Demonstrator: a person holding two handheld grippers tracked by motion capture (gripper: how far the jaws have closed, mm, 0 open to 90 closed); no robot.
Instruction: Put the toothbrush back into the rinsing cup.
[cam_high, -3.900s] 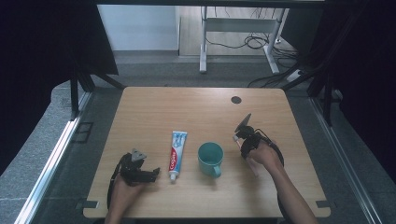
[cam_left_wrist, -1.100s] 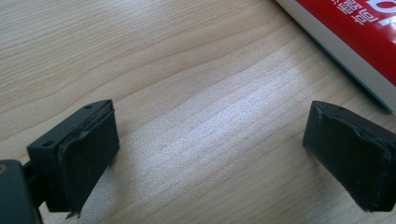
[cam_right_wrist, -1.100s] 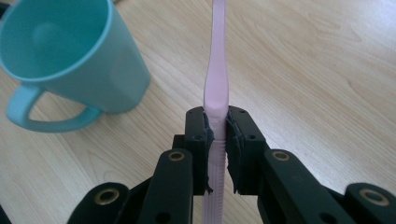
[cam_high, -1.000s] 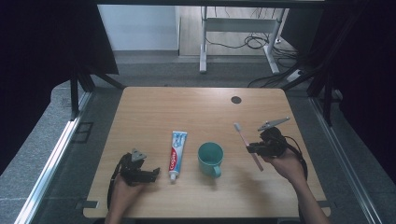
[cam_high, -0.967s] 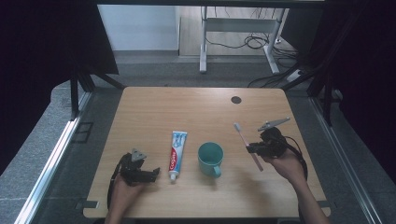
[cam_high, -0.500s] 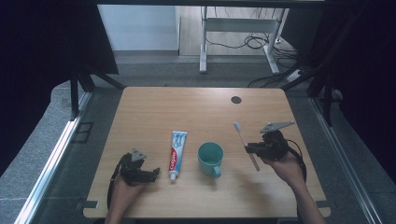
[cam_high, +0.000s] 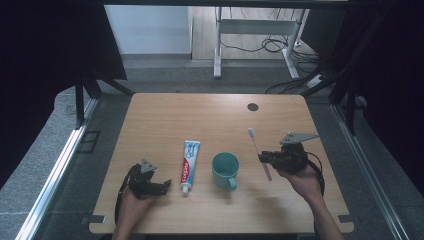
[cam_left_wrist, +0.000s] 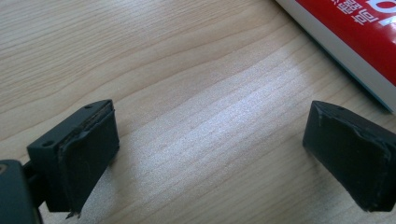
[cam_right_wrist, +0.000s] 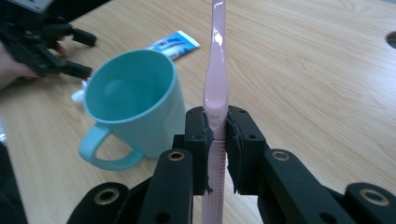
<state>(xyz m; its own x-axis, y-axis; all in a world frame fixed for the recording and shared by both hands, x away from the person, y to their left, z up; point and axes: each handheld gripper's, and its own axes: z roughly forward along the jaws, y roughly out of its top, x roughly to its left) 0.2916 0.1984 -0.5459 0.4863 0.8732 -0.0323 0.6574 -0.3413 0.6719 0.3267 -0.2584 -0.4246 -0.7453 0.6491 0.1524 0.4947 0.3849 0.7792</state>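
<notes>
A pink toothbrush (cam_high: 256, 145) (cam_right_wrist: 218, 56) is clamped by its handle in my right gripper (cam_high: 263, 158) (cam_right_wrist: 217, 126), which is shut on it; the brush head points to the table's far side. Just left of it stands a teal mug (cam_high: 225, 170) (cam_right_wrist: 133, 102), upright and empty, its handle towards the front edge. A white, blue and red toothpaste tube (cam_high: 189, 159) (cam_right_wrist: 173, 43) (cam_left_wrist: 345, 28) lies flat left of the mug. My left gripper (cam_high: 167, 186) (cam_left_wrist: 219, 149) rests open on the wood beside the tube's cap end, nothing between its jaws.
The wooden table (cam_high: 200, 120) has a dark round cable hole (cam_high: 252, 106) at the back right. Dark curtains flank it on both sides. Beyond the far edge are grey floor, a white desk frame (cam_high: 217, 45) and cables.
Since 3.9 s ago my right hand has moved right, away from the mug, and turned so the toothbrush lies front to back. Over the last second it barely shifted. The left gripper stayed put.
</notes>
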